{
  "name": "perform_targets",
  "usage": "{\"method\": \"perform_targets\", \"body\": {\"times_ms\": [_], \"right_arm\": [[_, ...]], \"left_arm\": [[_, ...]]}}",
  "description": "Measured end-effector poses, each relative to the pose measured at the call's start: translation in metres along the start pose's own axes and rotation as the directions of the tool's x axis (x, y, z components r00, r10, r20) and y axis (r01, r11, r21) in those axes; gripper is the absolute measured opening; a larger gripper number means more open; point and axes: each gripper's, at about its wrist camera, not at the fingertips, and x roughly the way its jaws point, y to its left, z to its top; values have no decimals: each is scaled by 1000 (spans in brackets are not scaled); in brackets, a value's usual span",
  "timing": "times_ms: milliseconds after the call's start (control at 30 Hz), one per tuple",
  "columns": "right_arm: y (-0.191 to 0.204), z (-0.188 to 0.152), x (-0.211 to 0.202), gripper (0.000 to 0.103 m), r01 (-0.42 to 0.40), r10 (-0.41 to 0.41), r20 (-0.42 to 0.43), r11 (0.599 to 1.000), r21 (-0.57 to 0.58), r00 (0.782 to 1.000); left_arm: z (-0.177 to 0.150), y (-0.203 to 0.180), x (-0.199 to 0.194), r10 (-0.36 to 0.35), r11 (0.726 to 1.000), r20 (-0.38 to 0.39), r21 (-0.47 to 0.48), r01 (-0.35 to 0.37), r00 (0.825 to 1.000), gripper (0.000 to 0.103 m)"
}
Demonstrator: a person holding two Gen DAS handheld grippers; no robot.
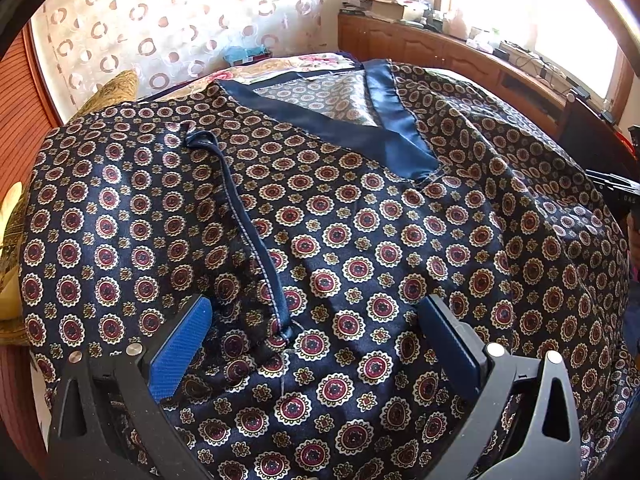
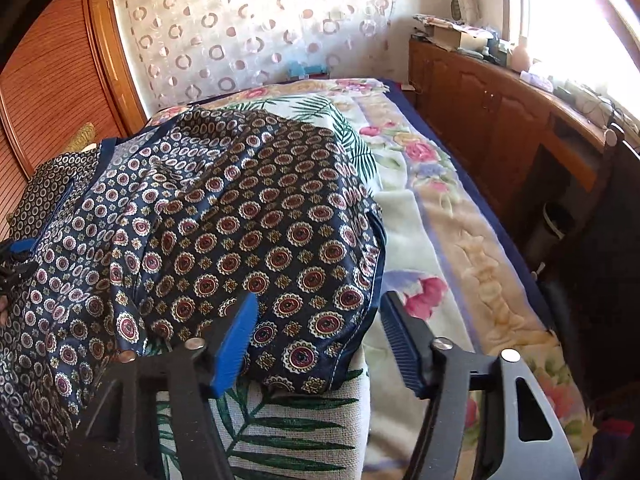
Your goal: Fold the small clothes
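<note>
A dark navy satin garment with red and cream medallions lies spread on the bed, its plain navy V-neck band at the far side and a navy strap running down its middle. My left gripper is open just above the cloth, jaws wide either side of the strap's near end. In the right wrist view the same garment lies over a palm-leaf cloth. My right gripper is open over the garment's right hem, empty.
A floral blanket covers the bed to the right. A wooden cabinet with clutter on top runs along the window side. A circle-patterned curtain hangs behind. A wooden door and a gold cushion are at left.
</note>
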Motion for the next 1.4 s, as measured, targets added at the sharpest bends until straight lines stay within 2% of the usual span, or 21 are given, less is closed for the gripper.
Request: {"method": "perform_targets", "body": {"times_ms": [33,167,233,333,433,600,833,1033,1133,1267,1367,1400], "right_arm": [[0,1,1,48,-7,7,0,1000,-1,1000],[3,3,0,29,27,-27,4,999,-33,1000],[6,4,-2,12,45,-45,9,998,-46,999],[11,6,-8,7,24,-22,29,997,-68,999],[18,12,-14,6,28,-23,65,996,-81,998],[37,28,-30,6,-7,23,148,994,-107,989],[102,55,-35,6,-85,140,211,965,-248,968],[161,52,-14,6,-160,230,163,921,-355,960],[175,42,4,6,-231,279,87,904,-360,956],[182,29,22,6,-258,286,30,900,-352,958],[182,32,33,14,-248,270,17,907,-342,963],[181,33,32,21,-249,270,16,908,-337,963]], "left_arm": [[-1,2,-4,6,1000,11,-9,-6,1000,103],[-3,10,-20,9,999,81,-49,-6,997,103],[-3,15,-28,4,997,115,-75,5,993,103],[-4,20,-39,9,995,149,-104,7,989,103],[-4,21,-50,37,995,175,-100,-20,984,103],[-3,21,-67,59,995,210,-91,-41,976,103],[-2,20,-76,81,992,244,-114,-54,966,103],[-3,21,-79,78,990,264,-131,-44,961,103],[-4,20,-80,75,991,269,-131,-41,960,103],[-6,20,-80,73,990,273,-136,-37,959,103],[-8,22,-81,71,989,281,-145,-31,957,103],[-8,22,-81,70,989,285,-148,-28,956,103]]}}
